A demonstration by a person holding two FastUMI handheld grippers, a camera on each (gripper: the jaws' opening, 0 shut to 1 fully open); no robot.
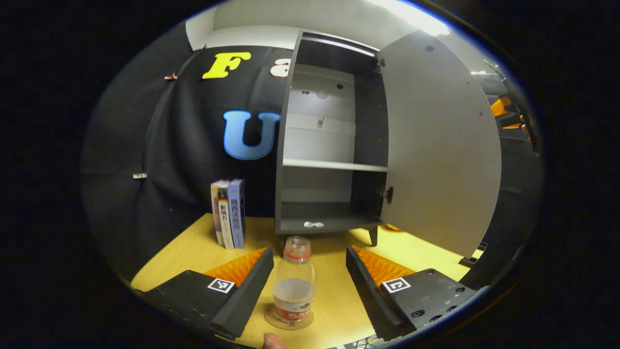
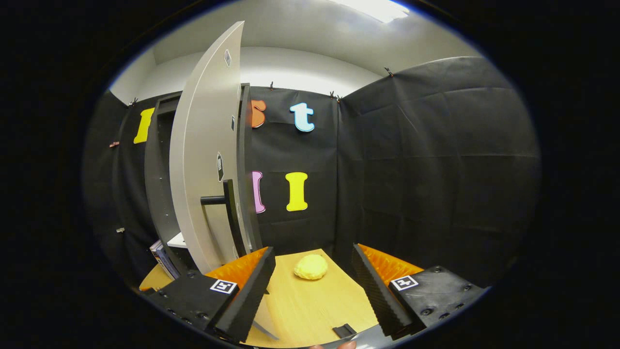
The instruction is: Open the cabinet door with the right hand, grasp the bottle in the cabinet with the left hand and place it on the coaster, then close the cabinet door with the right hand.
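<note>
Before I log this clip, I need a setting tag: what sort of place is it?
Most likely a staged recording booth, not a lived-in room: black cloth walls enclose a small wooden table holding a cabinet with its door open, some books, and a bottle on a coaster.

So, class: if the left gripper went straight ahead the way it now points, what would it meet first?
Probably the bottle, which stands on the coaster between the open fingers of the left gripper. Beyond it lies the open cabinet, though depth is uncertain.
</note>
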